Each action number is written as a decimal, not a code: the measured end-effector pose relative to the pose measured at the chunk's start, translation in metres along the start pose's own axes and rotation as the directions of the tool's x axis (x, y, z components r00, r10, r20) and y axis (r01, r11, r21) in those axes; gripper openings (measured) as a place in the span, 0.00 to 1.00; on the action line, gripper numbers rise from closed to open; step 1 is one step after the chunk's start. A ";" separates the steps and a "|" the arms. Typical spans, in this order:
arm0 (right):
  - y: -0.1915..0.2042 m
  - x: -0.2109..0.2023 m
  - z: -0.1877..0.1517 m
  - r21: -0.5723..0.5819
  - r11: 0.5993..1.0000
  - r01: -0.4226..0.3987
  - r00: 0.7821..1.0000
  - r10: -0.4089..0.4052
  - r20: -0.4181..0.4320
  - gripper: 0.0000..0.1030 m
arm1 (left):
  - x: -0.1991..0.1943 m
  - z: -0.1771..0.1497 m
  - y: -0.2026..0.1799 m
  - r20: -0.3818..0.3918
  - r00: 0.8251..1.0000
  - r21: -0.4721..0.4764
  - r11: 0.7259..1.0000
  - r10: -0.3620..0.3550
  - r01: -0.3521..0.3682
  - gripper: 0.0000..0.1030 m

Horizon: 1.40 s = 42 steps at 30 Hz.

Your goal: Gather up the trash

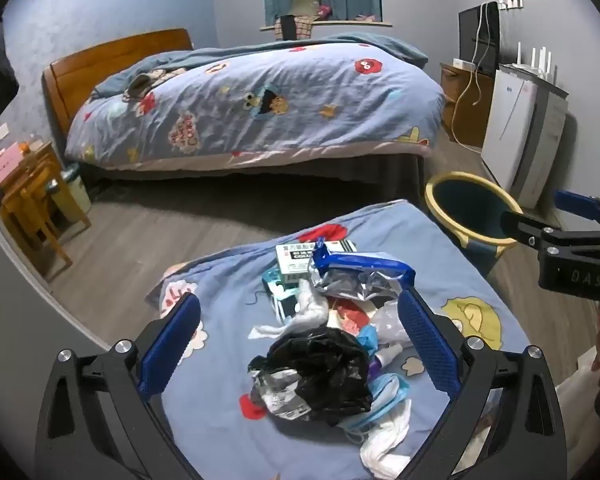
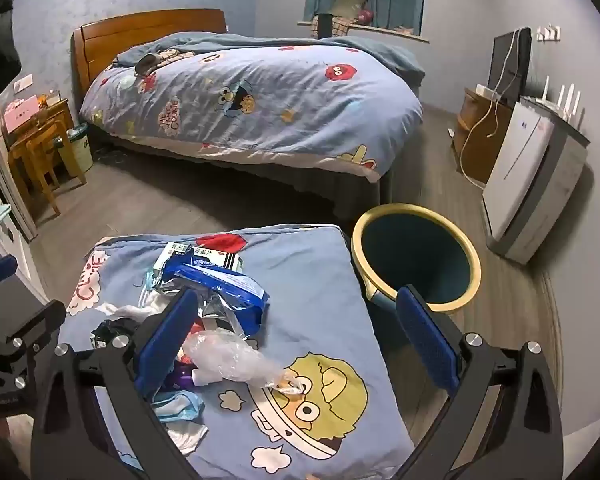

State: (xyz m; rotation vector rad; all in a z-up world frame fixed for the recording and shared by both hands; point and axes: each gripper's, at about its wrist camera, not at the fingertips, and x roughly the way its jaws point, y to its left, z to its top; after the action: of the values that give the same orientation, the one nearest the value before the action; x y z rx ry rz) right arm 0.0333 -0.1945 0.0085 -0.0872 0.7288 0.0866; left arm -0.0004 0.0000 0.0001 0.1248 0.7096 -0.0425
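Presently, a heap of trash is seen gathered on a cartoon-printed blue quilt that covers a low surface in a bedroom. The heap is made up of a crumpled black bag, a blue-and-silver foil packet, a small medicine box, white tissue, a face mask and clear plastic film.

The left gripper is held above the heap with its blue-padded jaws spread wide on either side of the black bag, nothing clasped, apparently so that the bag can be taken first. The right gripper is likewise held apart and empty, over the quilt's right edge.

A yellow-rimmed bin is stood on the floor just beside the quilt, seemingly empty, presumably placed near so that each piece can be dropped in.
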 end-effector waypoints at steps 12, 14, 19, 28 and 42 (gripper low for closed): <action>0.005 0.006 0.002 -0.005 1.000 0.003 1.000 -0.004 -0.027 0.95 | 0.001 0.000 0.000 -0.010 1.000 -0.005 1.000 -0.019 0.019 0.95; 0.002 0.005 0.001 -0.003 1.000 0.003 1.000 -0.003 -0.028 0.95 | 0.005 -0.002 -0.002 -0.012 1.000 -0.010 1.000 -0.021 0.020 0.95; 0.002 0.010 -0.001 0.005 1.000 0.007 0.999 -0.007 -0.041 0.95 | 0.007 -0.001 -0.002 -0.013 1.000 -0.014 1.000 -0.023 0.023 0.95; 0.003 0.012 -0.002 0.006 1.000 0.008 0.999 -0.008 -0.044 0.95 | 0.007 -0.001 -0.001 -0.014 1.000 -0.016 1.000 -0.027 0.027 0.95; 0.002 0.012 -0.001 0.006 1.000 0.006 0.999 -0.005 -0.047 0.95 | 0.013 -0.002 -0.004 -0.015 1.000 -0.018 1.000 -0.025 0.024 0.95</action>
State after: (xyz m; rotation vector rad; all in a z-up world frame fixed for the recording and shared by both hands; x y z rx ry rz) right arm 0.0409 -0.1919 -0.0003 -0.0855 0.7752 0.0772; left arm 0.0076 -0.0036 -0.0104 0.0995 0.7268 -0.0587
